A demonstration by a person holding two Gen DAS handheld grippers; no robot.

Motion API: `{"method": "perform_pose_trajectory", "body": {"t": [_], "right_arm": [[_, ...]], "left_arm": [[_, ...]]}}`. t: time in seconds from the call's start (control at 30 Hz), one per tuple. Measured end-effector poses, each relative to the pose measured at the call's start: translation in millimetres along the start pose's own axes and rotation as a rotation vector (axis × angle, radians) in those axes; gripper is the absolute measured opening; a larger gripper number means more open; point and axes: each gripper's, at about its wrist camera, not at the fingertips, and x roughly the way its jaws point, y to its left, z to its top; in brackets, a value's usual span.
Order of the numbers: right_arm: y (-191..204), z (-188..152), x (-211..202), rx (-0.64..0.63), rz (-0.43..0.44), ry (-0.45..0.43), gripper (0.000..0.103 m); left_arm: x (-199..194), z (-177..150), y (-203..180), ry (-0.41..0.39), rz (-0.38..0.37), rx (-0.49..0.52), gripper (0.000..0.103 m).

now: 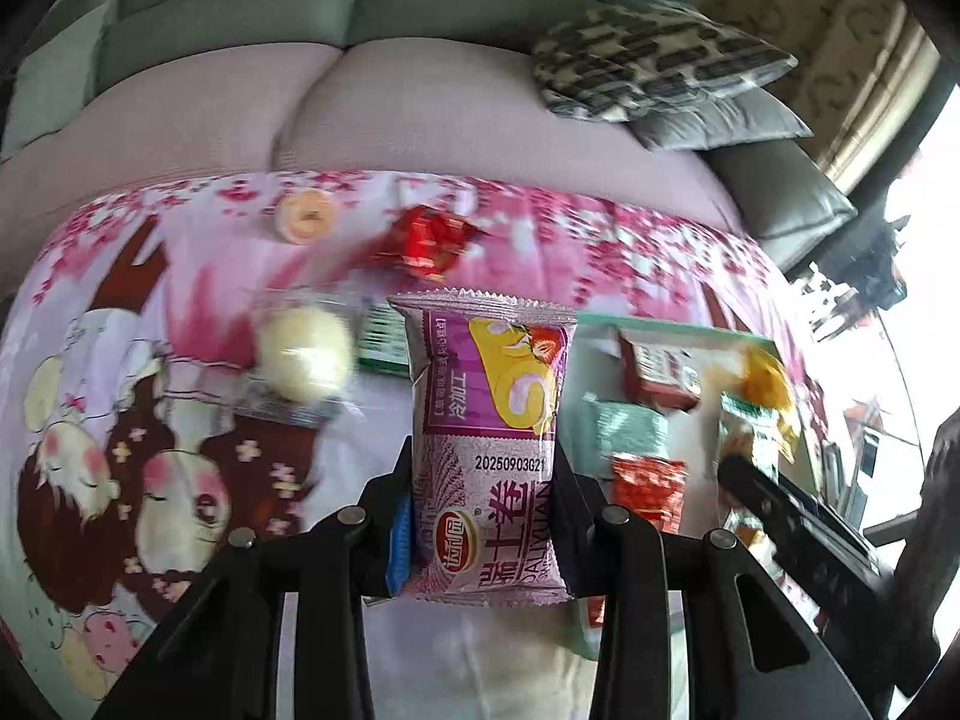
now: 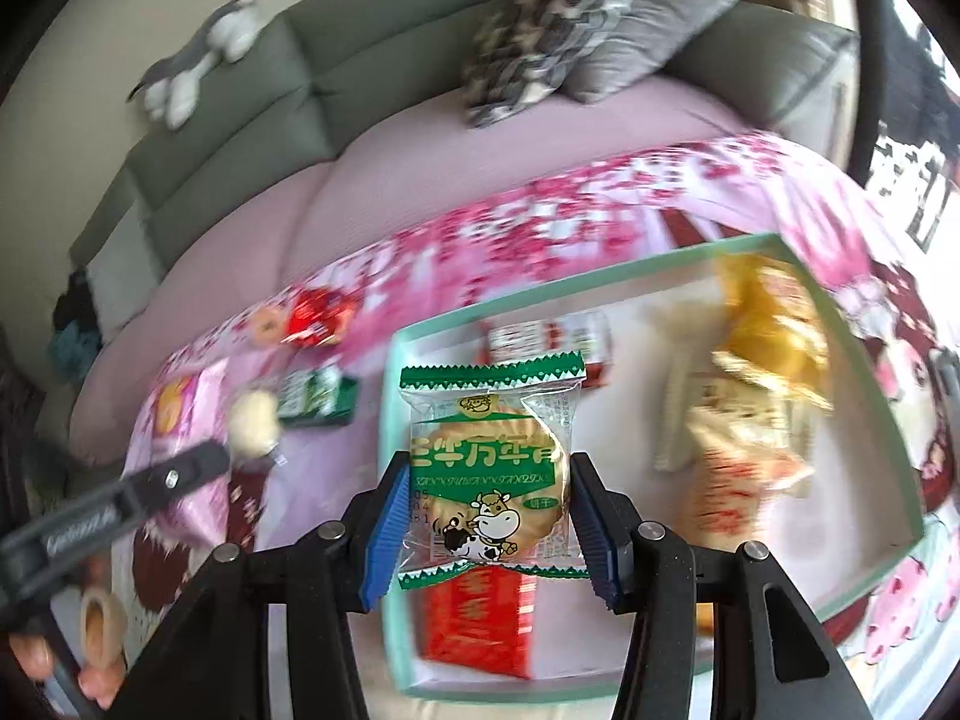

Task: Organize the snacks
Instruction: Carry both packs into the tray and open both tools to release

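My left gripper (image 1: 483, 516) is shut on a purple Swiss-roll cake packet (image 1: 489, 438), held above the pink cartoon tablecloth (image 1: 150, 360). My right gripper (image 2: 483, 510) is shut on a green-and-clear biscuit packet with a cow on it (image 2: 489, 474), held over the near left part of the mint-edged tray (image 2: 390, 420). The tray holds a red packet (image 2: 480, 624), a yellow packet (image 2: 768, 324), a pale packet (image 2: 738, 456) and a red-white box (image 2: 552, 342). The tray also shows in the left wrist view (image 1: 672, 324) at the right.
Loose snacks lie on the cloth left of the tray: a round pale cake in clear wrap (image 1: 306, 354), a green box (image 1: 384, 348), a red wrapped sweet (image 1: 429, 240) and an orange round snack (image 1: 306, 216). A sofa (image 1: 420, 102) with cushions (image 1: 654, 60) stands behind.
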Motion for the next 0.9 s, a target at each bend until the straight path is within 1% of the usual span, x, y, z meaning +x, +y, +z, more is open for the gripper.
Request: {"method": "perform_pose_trajectory", "body": {"t": [0.07,0.13,0.27,0.43,0.67,0.9], "right_arm": [[-12,2,-1,0.031,-0.012,-0.004,0.053],[-20,4,-2,0.052,-0.02,-0.007,0.053],[-29,8,-1,0.052,-0.038,-0.014,0.053],[-36,15,6,0.06,-0.038,-0.017,0.053],[-45,23,5,0.056,-0.1,-0.051,0.053],[-54,25,14,0.083,-0.1,-0.026,0.053]], "left_arm": [[4,-2,-12,0.008,-0.022,0.025,0.039],[9,-1,-24,0.009,-0.028,0.051,0.039],[20,6,-42,0.012,-0.042,0.075,0.039],[40,19,-58,0.026,-0.025,0.108,0.039],[73,33,-75,0.048,-0.008,0.114,0.039],[100,32,-91,0.074,0.055,0.165,0.039]]}}
